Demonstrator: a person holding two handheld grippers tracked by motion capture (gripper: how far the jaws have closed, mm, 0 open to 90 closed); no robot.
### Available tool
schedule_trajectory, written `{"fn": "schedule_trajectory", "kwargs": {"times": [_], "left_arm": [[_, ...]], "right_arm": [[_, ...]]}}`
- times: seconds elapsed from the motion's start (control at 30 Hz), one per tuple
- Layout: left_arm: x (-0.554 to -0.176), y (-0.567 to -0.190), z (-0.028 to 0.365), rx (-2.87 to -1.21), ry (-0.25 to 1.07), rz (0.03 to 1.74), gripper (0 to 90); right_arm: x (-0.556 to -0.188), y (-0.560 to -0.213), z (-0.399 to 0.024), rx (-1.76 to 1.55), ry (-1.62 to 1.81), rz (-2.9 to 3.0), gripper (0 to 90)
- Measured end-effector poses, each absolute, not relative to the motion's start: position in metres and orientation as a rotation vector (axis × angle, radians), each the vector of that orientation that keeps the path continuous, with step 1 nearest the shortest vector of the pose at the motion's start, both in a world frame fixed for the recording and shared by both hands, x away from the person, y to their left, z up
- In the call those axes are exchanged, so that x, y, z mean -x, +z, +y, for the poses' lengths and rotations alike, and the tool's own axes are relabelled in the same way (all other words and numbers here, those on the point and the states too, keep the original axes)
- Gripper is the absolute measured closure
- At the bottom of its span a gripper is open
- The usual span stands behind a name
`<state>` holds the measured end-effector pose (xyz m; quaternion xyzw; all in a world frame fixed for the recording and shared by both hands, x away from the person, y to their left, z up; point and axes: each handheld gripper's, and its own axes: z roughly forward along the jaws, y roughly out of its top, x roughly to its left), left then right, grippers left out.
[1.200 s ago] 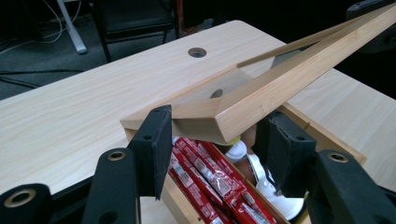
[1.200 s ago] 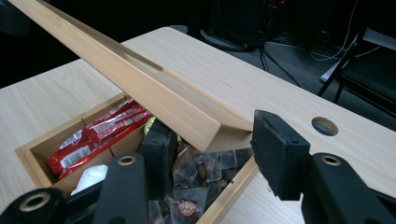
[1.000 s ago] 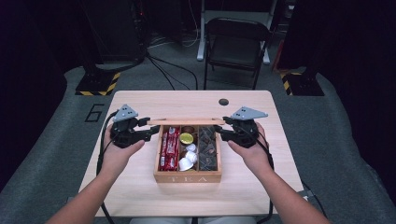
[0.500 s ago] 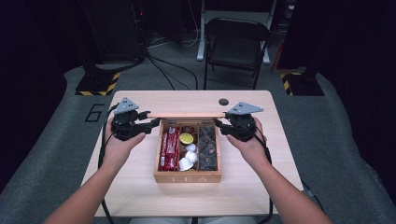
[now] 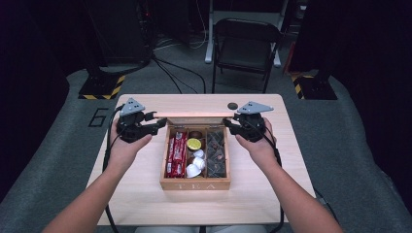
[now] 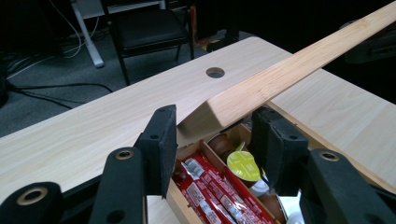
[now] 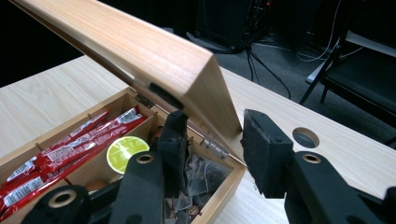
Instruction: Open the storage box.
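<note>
While the box [image 5: 195, 183] sits mid-worktop [image 5: 145, 194], its raised lid [image 5: 194, 115] has one end between each closing gripper's jaws, left gripper [image 5: 154, 122] and right gripper [image 5: 228, 122], neither visibly clamping yet.

lid's [image 6: 280, 70] far end cut off, capsules [image 5: 197, 162] too small to tell

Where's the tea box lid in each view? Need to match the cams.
High view: lid stands open along the box's far edge, a thin strip between the left gripper and right gripper.
Left gripper view: lid runs from between the jaws to the upper right.
Right gripper view: lid runs from upper left to between the jaws.
Shared landmark: yellow-topped capsule.
</note>
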<state>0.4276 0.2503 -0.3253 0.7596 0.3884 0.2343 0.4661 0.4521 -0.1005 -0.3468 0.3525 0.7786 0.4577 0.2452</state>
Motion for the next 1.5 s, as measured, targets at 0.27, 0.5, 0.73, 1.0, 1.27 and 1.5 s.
{"fn": "schedule_trajectory", "kwargs": {"times": [0.27,0.5,0.73,1.0,1.27,1.5], "left_arm": [[-0.440,-0.334,0.248,-1.898,0.611,0.977,54.7],[-0.449,-0.336,0.247,-1.877,0.616,0.996,58.3],[-0.454,-0.338,0.246,-1.871,0.633,0.995,58.9],[-0.460,-0.337,0.247,-1.859,0.627,1.008,61.2],[-0.466,-0.335,0.248,-1.855,0.611,1.023,61.7],[-0.474,-0.332,0.248,-1.855,0.614,1.019,62.3]], "right_arm": [[-0.457,-0.344,-0.100,-0.967,1.255,2.114,60.8],[-0.463,-0.342,-0.099,-0.983,1.264,2.103,60.8],[-0.466,-0.340,-0.099,-0.977,1.264,2.101,60.9],[-0.472,-0.340,-0.098,-1.013,1.293,2.078,59.7],[-0.477,-0.341,-0.095,-1.031,1.292,2.068,56.3],[-0.489,-0.349,-0.094,-1.033,1.265,2.070,53.6]]}}
